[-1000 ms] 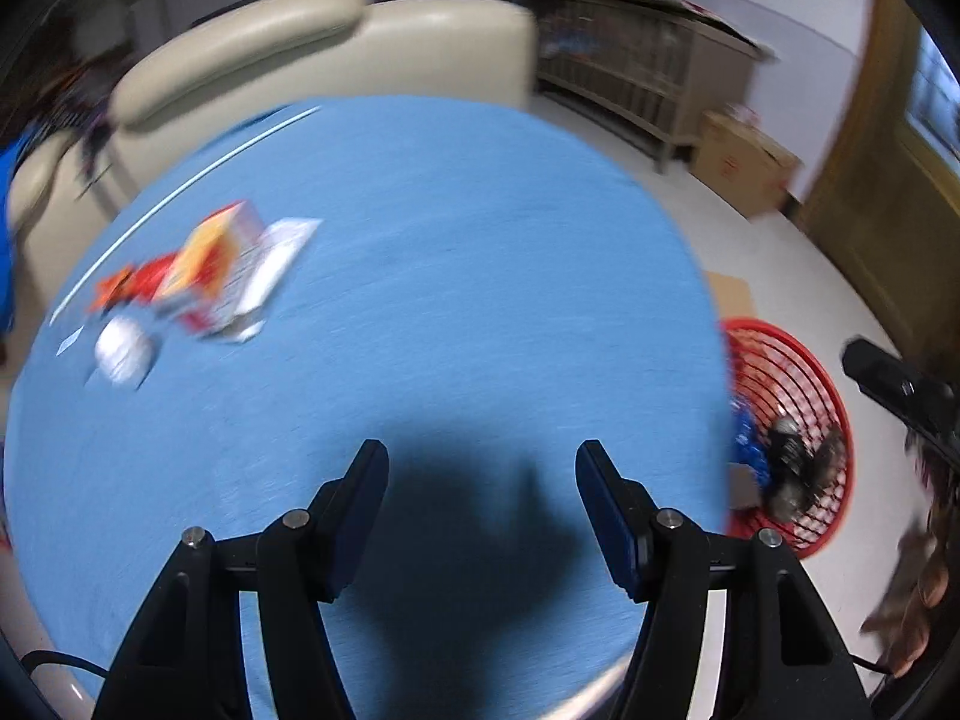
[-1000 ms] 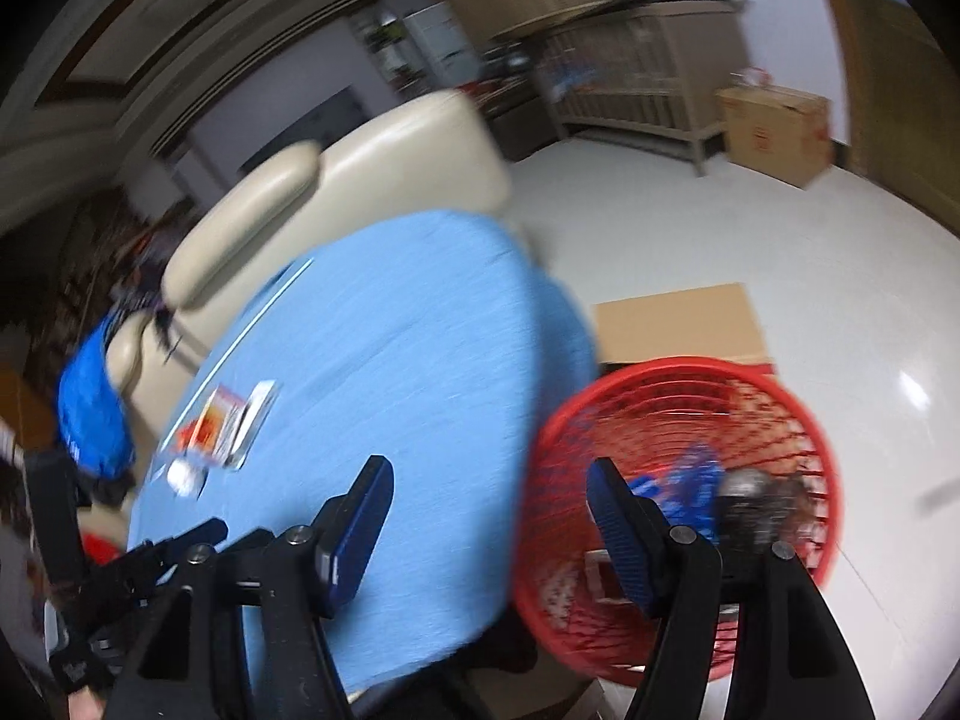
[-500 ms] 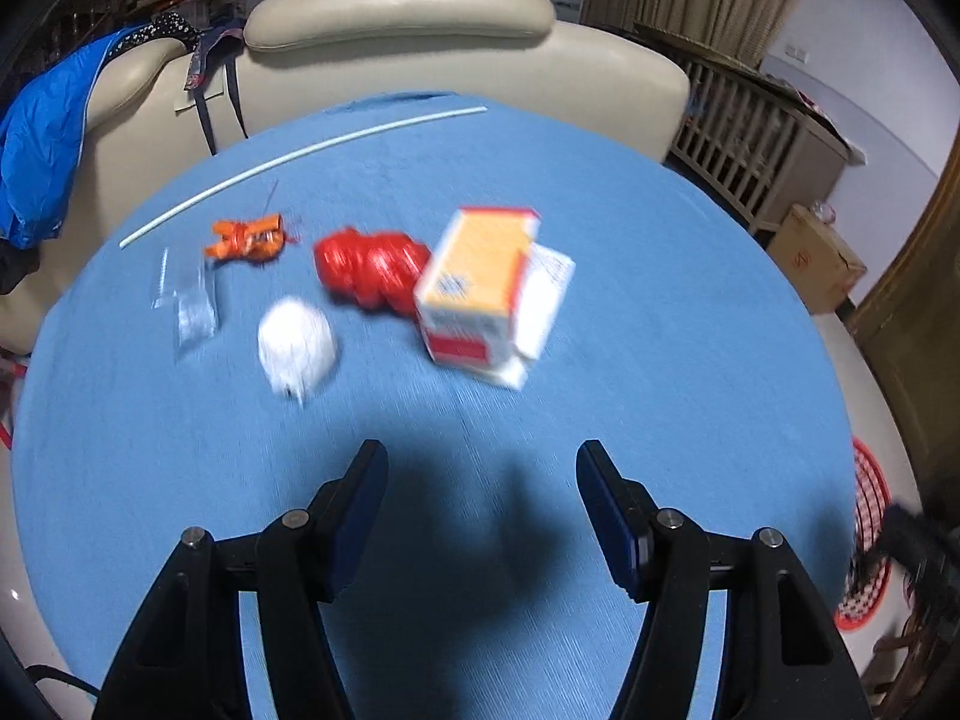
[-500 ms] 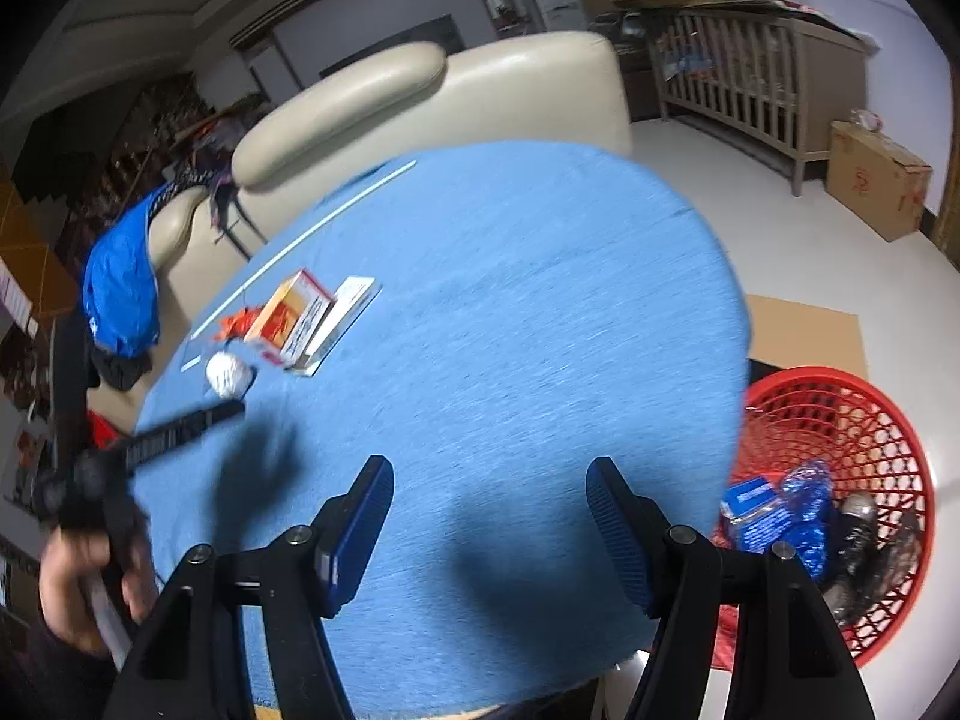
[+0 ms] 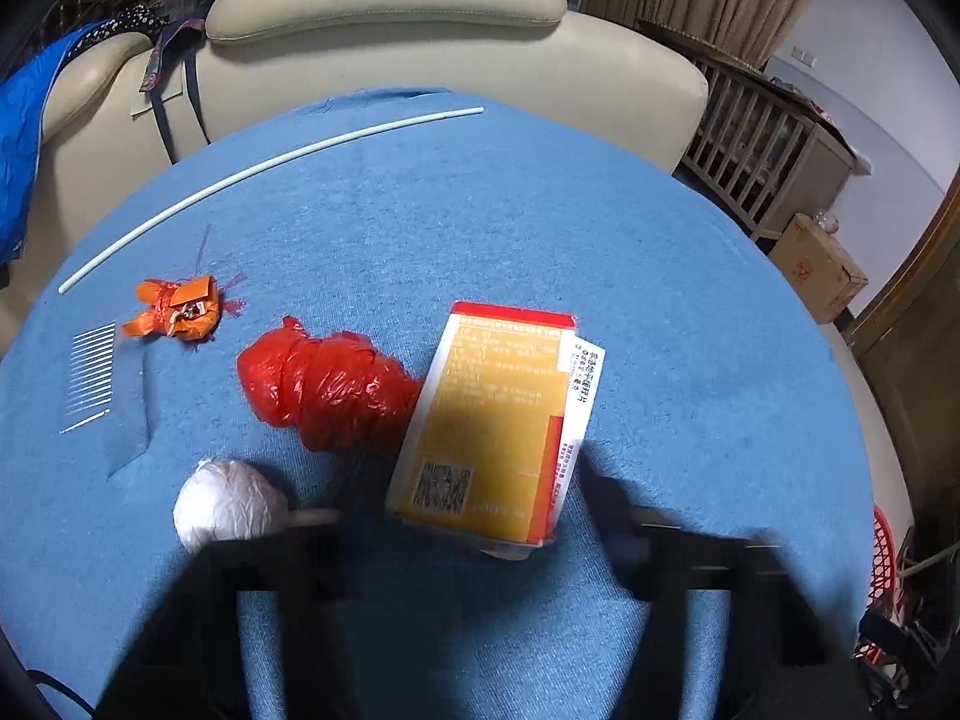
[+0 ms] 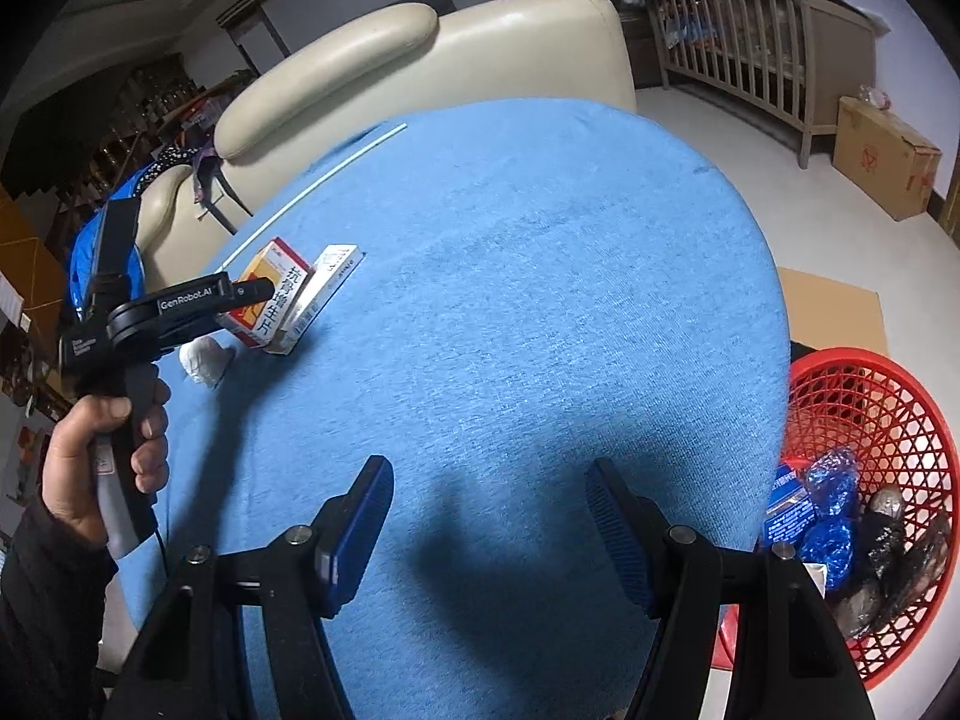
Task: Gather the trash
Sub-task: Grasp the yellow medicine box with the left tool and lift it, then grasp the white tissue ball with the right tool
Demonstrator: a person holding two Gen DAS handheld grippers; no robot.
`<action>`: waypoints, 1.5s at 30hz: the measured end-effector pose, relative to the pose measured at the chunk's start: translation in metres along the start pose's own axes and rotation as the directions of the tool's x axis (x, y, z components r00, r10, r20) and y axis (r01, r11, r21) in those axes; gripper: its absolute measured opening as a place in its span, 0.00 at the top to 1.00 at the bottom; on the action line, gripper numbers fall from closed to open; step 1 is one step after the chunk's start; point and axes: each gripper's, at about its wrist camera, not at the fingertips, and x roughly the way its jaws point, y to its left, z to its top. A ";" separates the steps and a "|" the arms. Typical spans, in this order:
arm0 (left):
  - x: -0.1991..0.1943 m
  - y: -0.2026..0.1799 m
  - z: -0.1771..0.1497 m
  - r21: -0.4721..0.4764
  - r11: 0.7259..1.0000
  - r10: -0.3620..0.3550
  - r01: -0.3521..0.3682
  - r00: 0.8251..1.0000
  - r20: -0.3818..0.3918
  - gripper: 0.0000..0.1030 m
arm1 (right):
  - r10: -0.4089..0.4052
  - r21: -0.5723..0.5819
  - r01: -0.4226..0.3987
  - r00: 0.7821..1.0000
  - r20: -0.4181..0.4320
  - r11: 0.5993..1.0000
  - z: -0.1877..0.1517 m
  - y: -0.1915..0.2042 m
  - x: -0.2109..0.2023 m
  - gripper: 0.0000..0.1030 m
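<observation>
Your red basket [image 6: 870,420], on the floor off the tabletop's [image 6: 540,300] four o'clock edge, already holds blue wrappers and dark scraps, so part of the collecting looks done. Left on the tabletop, in a cluster at nine o'clock: the yellow box [image 5: 498,420], red bag [image 5: 324,384], white wad [image 5: 228,504], orange scrap [image 5: 177,309] and white stick [image 5: 270,168]. Your left tongs [image 5: 480,510] are closing around the box, pads blurred, contact unclear. Your right tongs [image 6: 489,516] hang half open, empty.
</observation>
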 end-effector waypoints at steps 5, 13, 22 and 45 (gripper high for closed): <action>-0.017 0.002 -0.014 -0.008 1.000 0.008 -0.007 1.000 0.020 0.52 | 0.004 0.001 -0.004 1.000 -0.005 1.000 0.001 0.002 0.003 0.32; -0.081 0.027 -0.062 -0.088 0.994 0.080 -0.071 0.991 0.106 0.52 | 0.029 -0.054 -0.029 1.000 0.001 0.998 0.000 0.029 0.002 0.32; -0.095 0.096 -0.104 -0.239 0.953 0.205 -0.184 0.977 0.065 0.52 | 0.072 -0.163 -0.075 0.997 -0.020 0.984 0.008 0.082 0.014 0.32; -0.089 0.160 -0.123 -0.352 0.909 0.247 -0.223 0.969 0.025 0.52 | 0.203 -0.262 -0.251 0.960 -0.195 0.932 0.056 0.287 0.178 0.32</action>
